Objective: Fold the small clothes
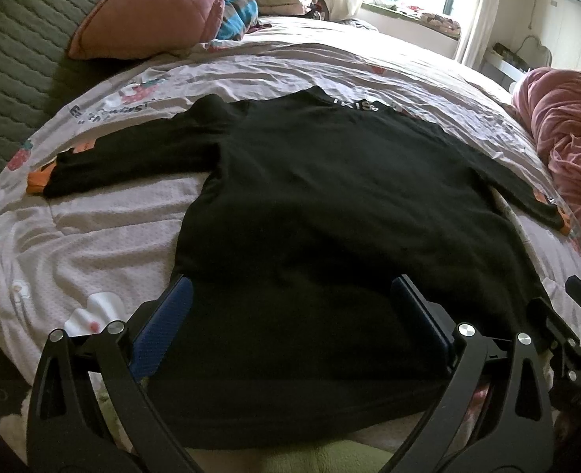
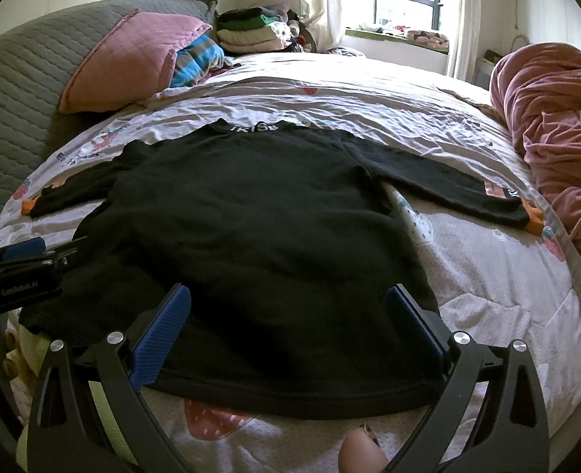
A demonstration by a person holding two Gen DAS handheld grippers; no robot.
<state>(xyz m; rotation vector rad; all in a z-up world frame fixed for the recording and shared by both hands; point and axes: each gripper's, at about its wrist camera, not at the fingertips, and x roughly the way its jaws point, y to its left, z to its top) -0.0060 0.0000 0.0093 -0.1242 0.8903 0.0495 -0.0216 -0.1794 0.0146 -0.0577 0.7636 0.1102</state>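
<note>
The black shirt point(image 2: 251, 228) lies flat on the bed point(image 2: 487, 315), both sleeves spread, 0 folds made. The left gripper point(image 1: 290, 323) and right gripper point(image 2: 288, 323) are released, holding nothing.

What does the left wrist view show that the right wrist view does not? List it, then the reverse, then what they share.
Only the left wrist view: a white plush-like item on the quilt near the left gripper.

Only the right wrist view: a fingertip at the bottom edge, below the right gripper.

Both: the black sweater spread flat with sleeves out, the pink pillow, the folded clothes stack, and both jaws open.
</note>
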